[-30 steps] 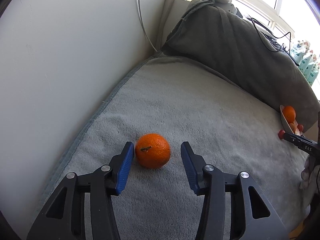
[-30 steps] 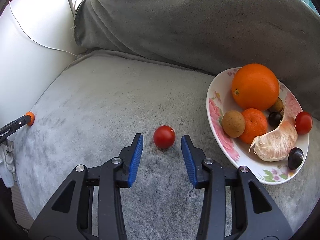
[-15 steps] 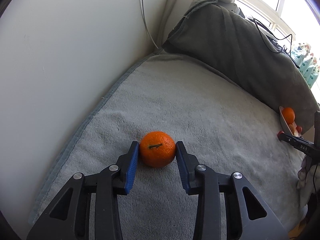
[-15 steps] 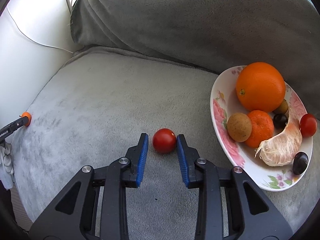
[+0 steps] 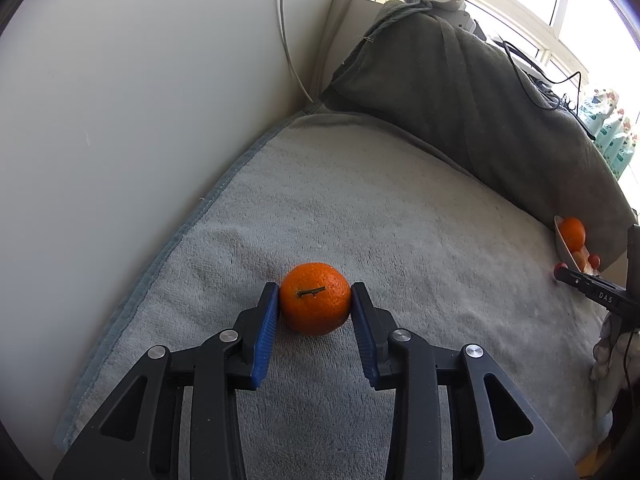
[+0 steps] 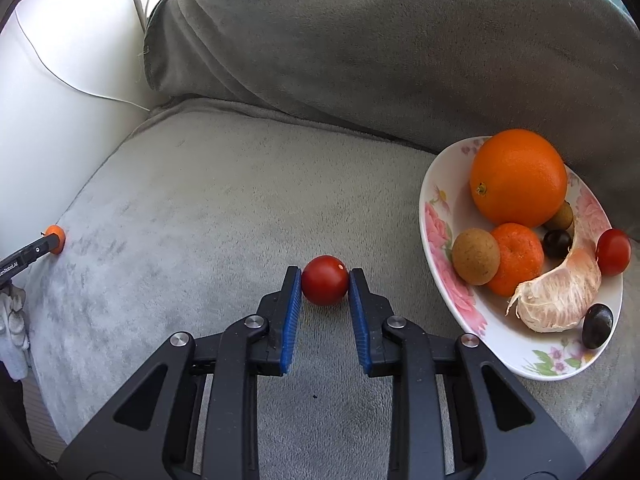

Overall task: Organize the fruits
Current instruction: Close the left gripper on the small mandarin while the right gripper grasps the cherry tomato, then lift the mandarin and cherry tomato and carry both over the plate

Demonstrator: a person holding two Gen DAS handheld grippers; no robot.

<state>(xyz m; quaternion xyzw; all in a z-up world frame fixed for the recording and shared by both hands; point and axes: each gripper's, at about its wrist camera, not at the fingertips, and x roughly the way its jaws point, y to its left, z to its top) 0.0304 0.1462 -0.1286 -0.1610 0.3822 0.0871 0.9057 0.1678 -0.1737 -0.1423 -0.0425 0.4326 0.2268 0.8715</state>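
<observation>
My left gripper [image 5: 315, 296] is shut on a small orange mandarin [image 5: 315, 298] with a short stem; both blue pads touch its sides and it rests on the grey towel [image 5: 360, 208]. My right gripper [image 6: 325, 282] is shut on a red cherry tomato [image 6: 325, 280] on the same towel. Just right of it stands a floral white plate [image 6: 440, 264] with a big orange [image 6: 518, 177], a mandarin [image 6: 518, 258], a brown round fruit [image 6: 476, 256], a peeled pomelo segment [image 6: 560, 296], another tomato [image 6: 613, 251] and dark grapes [image 6: 597, 325].
A white wall [image 5: 120, 120] borders the towel on the left. A dark grey blanket-covered mound [image 6: 400, 52] rises behind the towel and plate. The plate shows far right in the left wrist view [image 5: 562, 242]. A white cable [image 6: 80, 88] runs along the wall.
Both grippers closed from wide open: the left pads came in onto the mandarin, the right pads onto the cherry tomato. Both fruits stay on the towel.
</observation>
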